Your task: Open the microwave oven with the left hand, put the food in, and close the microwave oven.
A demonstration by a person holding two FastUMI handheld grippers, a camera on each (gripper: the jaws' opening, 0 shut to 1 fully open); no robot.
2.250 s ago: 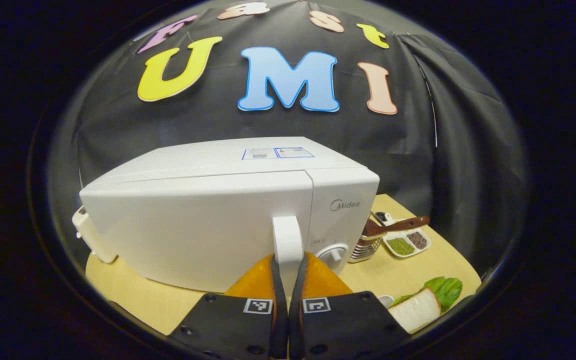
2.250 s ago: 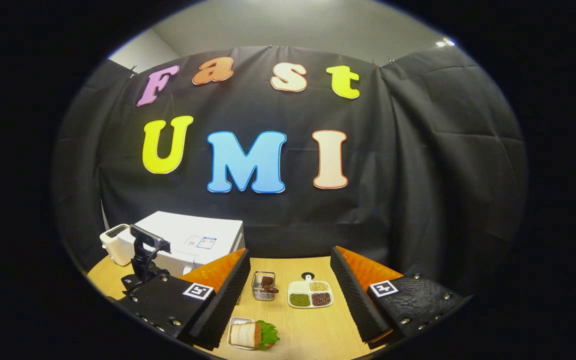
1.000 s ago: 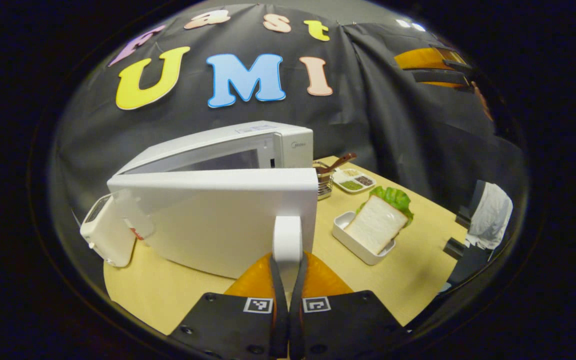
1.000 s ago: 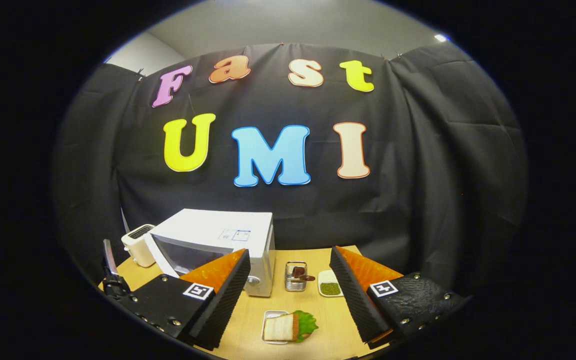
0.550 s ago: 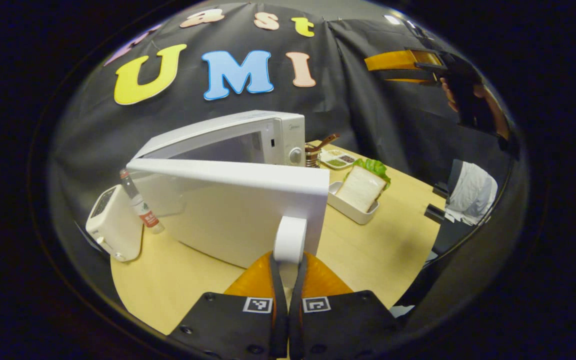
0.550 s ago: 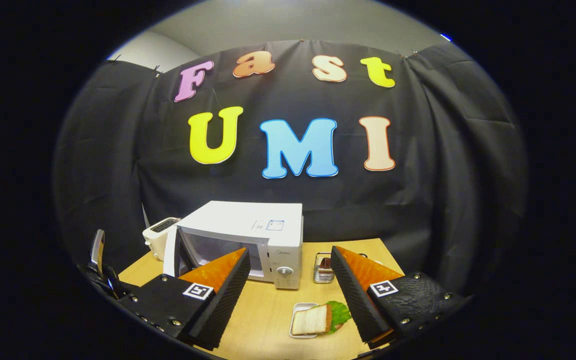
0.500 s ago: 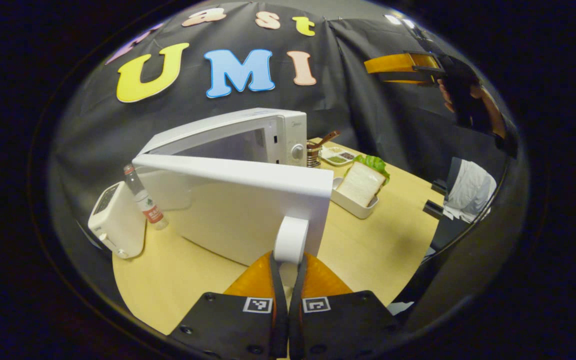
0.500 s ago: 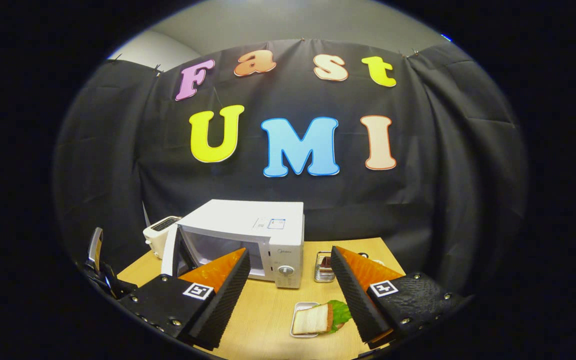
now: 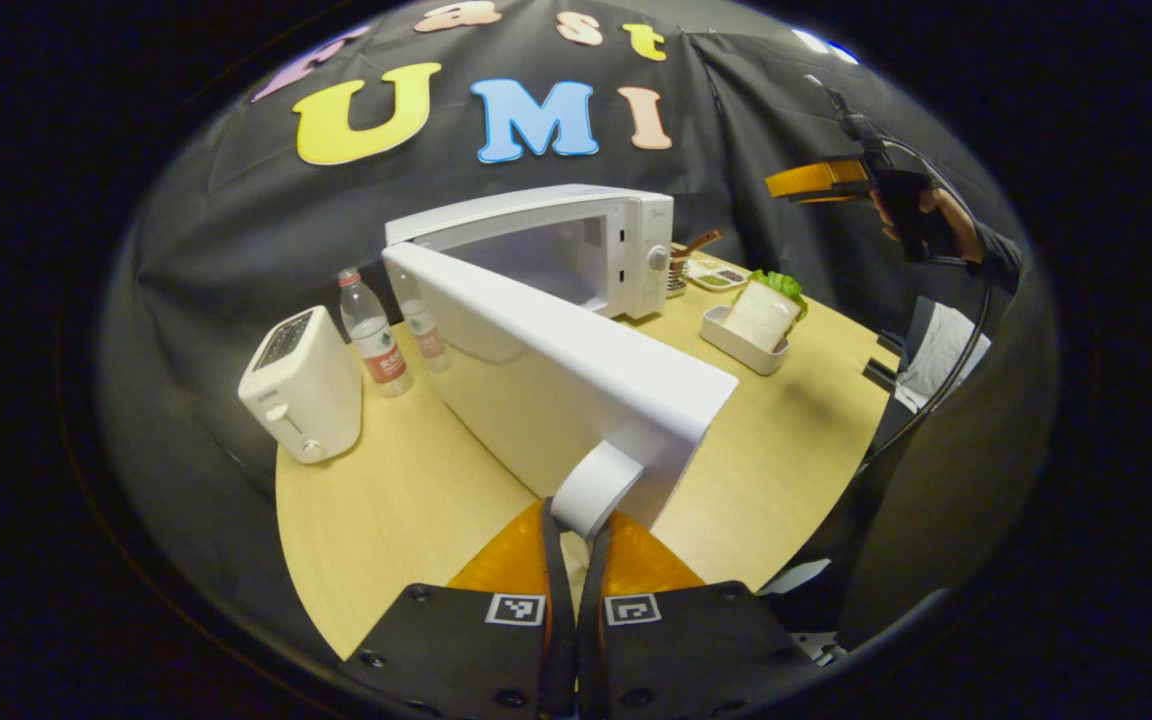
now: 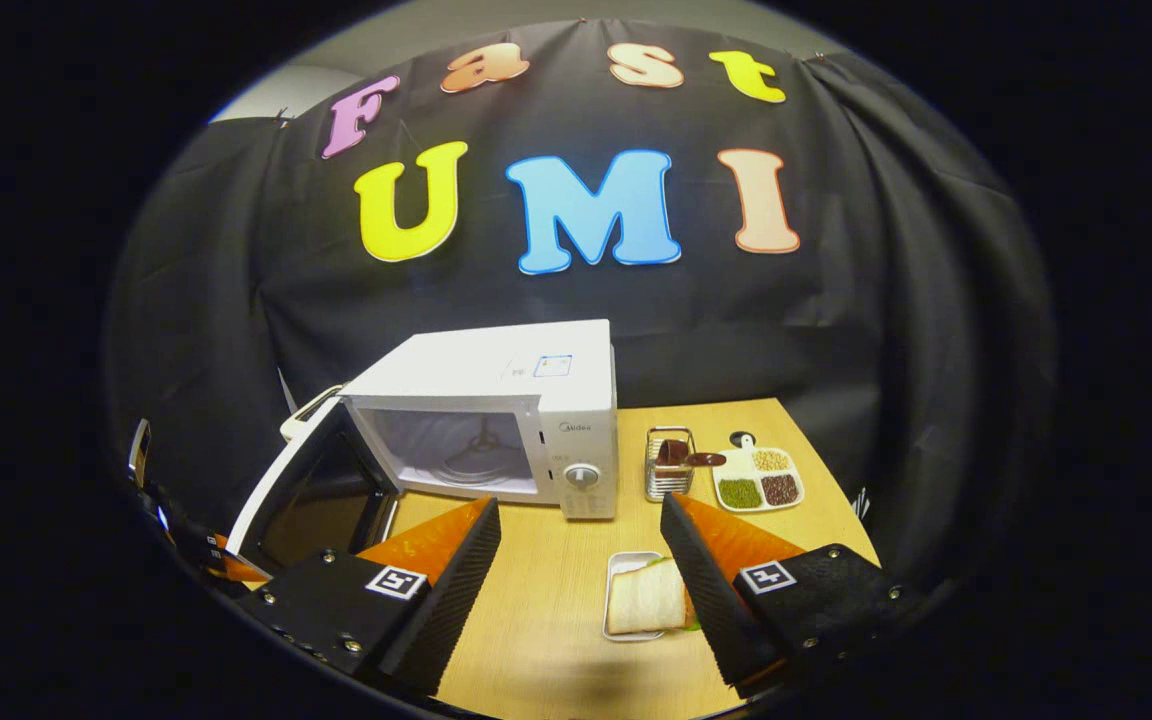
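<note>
A toaster [image 9: 301, 385] and bottles [image 9: 370, 332] stand far left. The left gripper [image 9: 576, 545] pinches the handle [image 9: 596, 487] of the microwave [image 10: 496, 420] door [image 9: 556, 360], swung wide. The right gripper [image 10: 581, 545], spread wide, hovers above the sandwich [image 10: 644, 598] in its tray [image 10: 619, 560], right of the microwave.

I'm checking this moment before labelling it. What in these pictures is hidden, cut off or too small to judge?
- Sandwich in the white tray, right gripper view: its far side is covered by a finger of the right tongs.
- White microwave cavity, left gripper view: the open white door hides its lower part.
- Door handle, left gripper view: the left tongs cover its base.
- Microwave dial markings: too small.
</note>
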